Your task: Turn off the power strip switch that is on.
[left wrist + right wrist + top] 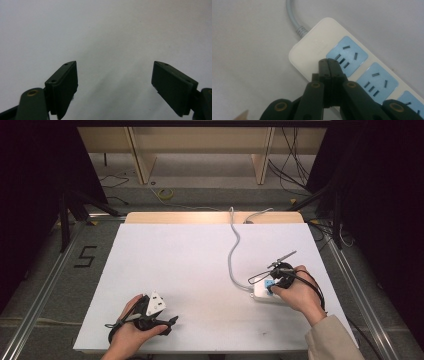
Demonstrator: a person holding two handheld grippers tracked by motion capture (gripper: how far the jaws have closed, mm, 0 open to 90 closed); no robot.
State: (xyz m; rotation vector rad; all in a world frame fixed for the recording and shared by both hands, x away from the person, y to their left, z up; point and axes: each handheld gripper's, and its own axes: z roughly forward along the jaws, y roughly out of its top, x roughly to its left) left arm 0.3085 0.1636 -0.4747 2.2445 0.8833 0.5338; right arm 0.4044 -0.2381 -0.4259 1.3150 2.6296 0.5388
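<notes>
Power strip (332, 50): white body, blue socket faces, grey cord (232, 255) running off toward the table's far edge. Lies flat on the white table (190, 265), near-right area, under my right hand (295, 295).

Right gripper (328, 62): jaws pressed together, nothing between them. Tips rest at or just above the strip's near edge, beside the first blue socket (347, 56); contact vs. hover, can't tell. Looks like I'm pinning or nudging the strip w/ closed tips.

Left gripper (114, 75): jaws spread wide, empty, bare table beneath. In the high view it sits at the near-left of the table, well apart from the strip.

Second socket (377, 82): next along the strip, unoccupied, same as the first.

Risks, my judgement:
- Closed tips slide off the smooth casing if I push at an angle; strip skids or pivots instead of staying put.
- Tips wander onto the socket slots and catch there.
- Cord is slack & curved; any drag on the strip could swing it round.
- Left gripper too far off to steady the strip if it shifts.
</notes>
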